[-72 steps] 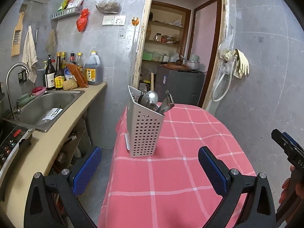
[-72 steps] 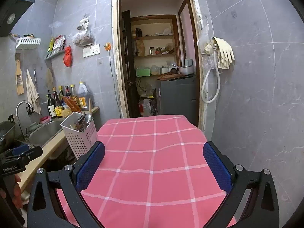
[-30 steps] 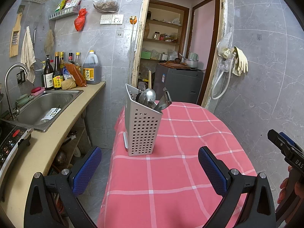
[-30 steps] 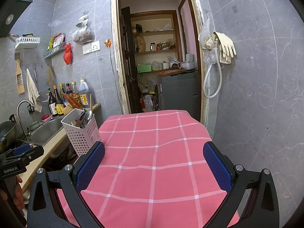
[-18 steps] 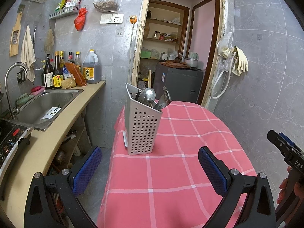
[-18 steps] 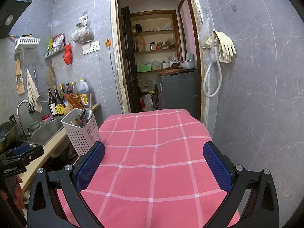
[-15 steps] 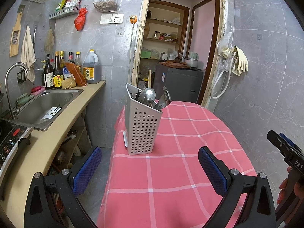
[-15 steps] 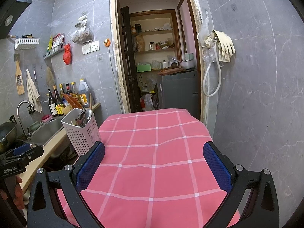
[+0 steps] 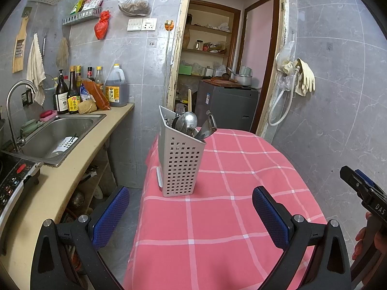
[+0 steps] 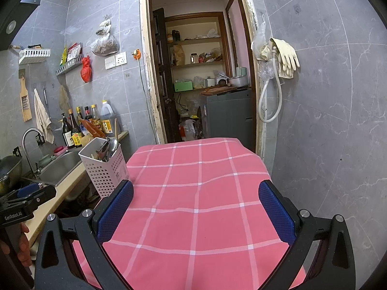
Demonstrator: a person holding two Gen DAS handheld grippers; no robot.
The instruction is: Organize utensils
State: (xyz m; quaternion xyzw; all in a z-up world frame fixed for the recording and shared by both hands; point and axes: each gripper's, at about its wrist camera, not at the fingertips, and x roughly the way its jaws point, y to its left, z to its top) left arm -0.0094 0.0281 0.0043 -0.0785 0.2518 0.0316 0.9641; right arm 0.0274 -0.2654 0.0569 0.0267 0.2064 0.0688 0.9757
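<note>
Where the pink checked tablecloth [image 9: 217, 217] reaches the table's left edge, a white perforated utensil holder [image 9: 180, 166] stands upright, close to the cloth's near-left corner and just across a narrow gap from the beige counter [image 9: 72, 174]. Inside the holder, a metal ladle [image 9: 188, 120] and several other metal utensils [image 9: 205, 130] lean together with their heads above the rim; a pale wooden stick [image 9: 189, 101] rises behind them. Seen from the right wrist view, the same holder [image 10: 104, 169] sits at the far left of the cloth [image 10: 198, 193], partly behind a blue pad.

Left gripper [image 9: 191, 215]: released, its blue-padded fingers [image 9: 110, 212] spread wide and holding nothing, aimed at the holder from short of it, apart from it. Right gripper [image 10: 196, 207]: likewise spread wide and empty, hovering over bare cloth, well to the right of the holder. Each device appears at the edge of the other's view, gripped by a hand [image 10: 23, 244].

Surroundings: a steel sink [image 9: 55, 137] with a curved tap [image 9: 14, 111] is set in the counter; sauce bottles [image 9: 70, 91] and an oil jug [image 9: 116, 87] line the tiled wall behind it. An open doorway [image 9: 217, 72] shows pantry shelves, and rubber gloves [image 9: 304, 77] hang on the wall to its right.
</note>
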